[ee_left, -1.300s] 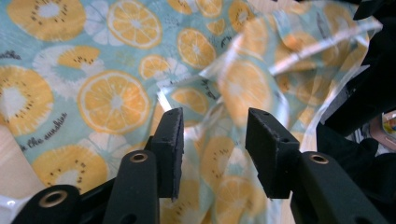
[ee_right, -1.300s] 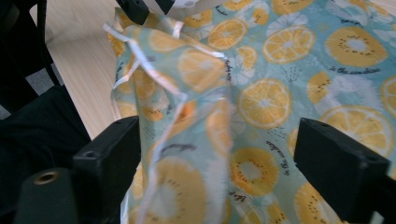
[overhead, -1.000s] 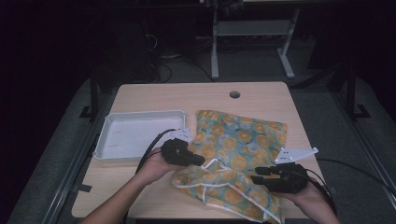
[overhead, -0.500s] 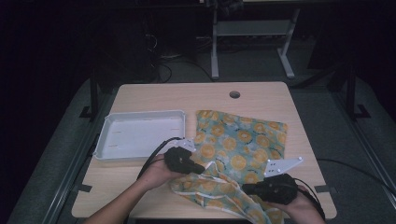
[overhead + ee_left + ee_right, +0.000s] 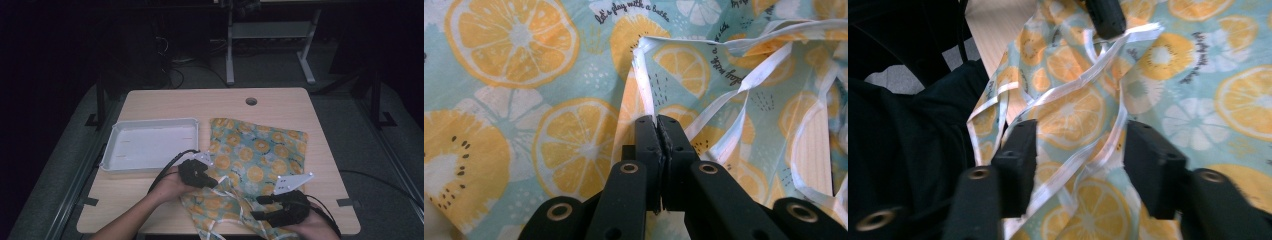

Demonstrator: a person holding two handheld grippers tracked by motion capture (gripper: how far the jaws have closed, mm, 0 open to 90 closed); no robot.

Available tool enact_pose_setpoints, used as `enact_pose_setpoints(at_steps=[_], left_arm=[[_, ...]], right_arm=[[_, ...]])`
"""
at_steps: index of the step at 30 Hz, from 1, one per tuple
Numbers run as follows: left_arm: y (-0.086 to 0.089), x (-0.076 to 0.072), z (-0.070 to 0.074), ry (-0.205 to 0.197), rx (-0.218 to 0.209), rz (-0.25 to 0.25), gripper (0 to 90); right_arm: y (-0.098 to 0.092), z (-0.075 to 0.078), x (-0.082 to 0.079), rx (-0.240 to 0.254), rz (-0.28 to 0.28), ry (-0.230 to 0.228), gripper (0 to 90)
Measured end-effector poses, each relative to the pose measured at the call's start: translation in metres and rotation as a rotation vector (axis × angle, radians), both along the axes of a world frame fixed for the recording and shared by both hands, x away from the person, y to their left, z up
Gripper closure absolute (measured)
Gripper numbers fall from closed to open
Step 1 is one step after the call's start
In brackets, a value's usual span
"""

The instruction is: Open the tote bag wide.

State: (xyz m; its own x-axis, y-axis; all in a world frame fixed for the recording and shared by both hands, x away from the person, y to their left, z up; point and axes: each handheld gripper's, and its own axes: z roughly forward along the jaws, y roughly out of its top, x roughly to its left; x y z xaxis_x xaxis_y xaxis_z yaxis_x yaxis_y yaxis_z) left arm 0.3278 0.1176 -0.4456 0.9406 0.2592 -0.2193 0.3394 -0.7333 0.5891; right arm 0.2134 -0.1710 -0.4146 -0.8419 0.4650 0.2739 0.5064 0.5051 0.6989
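Since the earlier high-view frames, the near edge of the lemon-print cloth (image 5: 255, 160) had been drawn up and bunched toward the person, and both hands had dropped lower over it; the right gripper's (image 5: 267, 209) jaws had just been opening, with cloth and tape lying loose between them.

The cloth lay on the wooden table (image 5: 175, 107), right of the white tray (image 5: 150, 145), its far part flat and its near part rumpled under the grippers. It looked thin, soft and light, likely to drape and slide rather than keep a shape, so a hold on a hemmed edge or on the white ribbon trim (image 5: 744, 82) seemed the surest place.

The left gripper (image 5: 658, 122) was closed, its jaws pressed together on a raised fold of the cloth at a white-edged corner. The right gripper stood partly open, its pads not pressing on anything.

The left gripper view showed the pinch itself, with the fold rising from between the pads, and small printed lettering among the fruit slices. The right gripper view showed the tangle of ribbon ties (image 5: 1083, 80) crossing between its own spread jaws, and a dark sleeve at the left. The high view gave the layout: tray, table, a round hole near the far edge, and both forearms coming in from below.
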Motion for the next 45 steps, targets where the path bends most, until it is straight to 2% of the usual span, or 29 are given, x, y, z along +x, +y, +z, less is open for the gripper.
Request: enact_pose_setpoints(at_steps=[1, 4, 9, 12, 13, 15, 17, 20, 22, 26, 28, 29, 31, 33, 35, 37, 40, 43, 44, 45], left_arm=[[0.0, 0.0, 0.0, 0.0, 0.008, -0.002, 87.9], [0.0, 0.001, -0.001, 0.001, 0.022, -0.004, 87.9], [0.0, 0.003, -0.004, -0.001, 0.035, -0.001, 88.0], [-0.001, 0.003, -0.005, 0.004, 0.04, 0.005, 88.0], [-0.001, 0.003, -0.005, 0.003, 0.041, 0.006, 88.0], [-0.001, 0.003, -0.004, 0.004, 0.041, 0.005, 88.0], [-0.001, 0.003, -0.005, -0.001, 0.041, 0.002, 88.0], [-0.001, 0.003, -0.005, -0.001, 0.041, 0.001, 88.0], [-0.001, 0.003, -0.004, -0.001, 0.041, -0.001, 88.0], [-0.001, 0.003, -0.005, -0.002, 0.045, -0.003, 88.1], [-0.001, 0.004, -0.006, -0.003, 0.05, -0.004, 88.5], [-0.001, 0.003, -0.006, -0.002, 0.049, 0.0, 88.5], [-0.001, 0.003, -0.006, -0.005, 0.054, -0.001, 88.5], [-0.001, 0.003, -0.007, -0.001, 0.057, 0.005, 88.6], [-0.001, 0.003, -0.007, -0.001, 0.057, 0.004, 88.8], [-0.002, 0.004, -0.008, 0.0, 0.061, 0.003, 89.1], [-0.002, 0.003, -0.007, -0.003, 0.064, 0.004, 89.1], [-0.002, 0.003, -0.008, -0.006, 0.06, 0.006, 89.0], [-0.002, 0.003, -0.008, -0.006, 0.06, 0.004, 89.0], [-0.002, 0.004, -0.008, -0.005, 0.061, 0.003, 89.0]], right_arm=[[0.004, -0.002, 0.0, -0.005, 0.009, -0.001, 35.5], [0.014, -0.004, -0.003, -0.01, 0.039, 0.007, 27.3], [0.026, -0.01, -0.007, -0.057, 0.084, 0.008, 23.3], [0.033, -0.016, -0.009, -0.099, 0.107, 0.017, 25.7], [0.034, -0.017, -0.009, -0.11, 0.112, 0.017, 28.7], [0.037, -0.019, -0.01, -0.142, 0.11, 0.012, 41.5], [0.036, -0.02, -0.009, -0.168, 0.108, -0.01, 61.6], [0.033, -0.019, -0.008, -0.158, 0.091, -0.013, 83.0], [0.029, -0.017, -0.006, -0.148, 0.087, -0.023, 90.0], [0.023, -0.015, -0.005, -0.135, 0.072, -0.018, 89.8], [0.021, -0.015, -0.005, -0.125, 0.078, -0.012, 73.1], [0.021, -0.015, -0.006, -0.12, 0.083, 0.008, 65.8], [0.021, -0.016, -0.011, -0.128, 0.085, 0.015, 55.1], [0.02, -0.02, -0.02, -0.12, 0.073, 0.026, 50.5], [0.021, -0.023, -0.029, -0.14, 0.071, 0.026, 46.0], [0.021, -0.026, -0.034, -0.162, 0.07, 0.027, 46.2], [0.023, -0.029, -0.032, -0.185, 0.066, 0.032, 57.0], [0.023, -0.032, -0.029, -0.198, 0.081, 0.033, 82.0], [0.022, -0.031, -0.028, -0.201, 0.083, 0.024, 86.5], [0.021, -0.03, -0.028, -0.187, 0.074, 0.035, 88.7]])
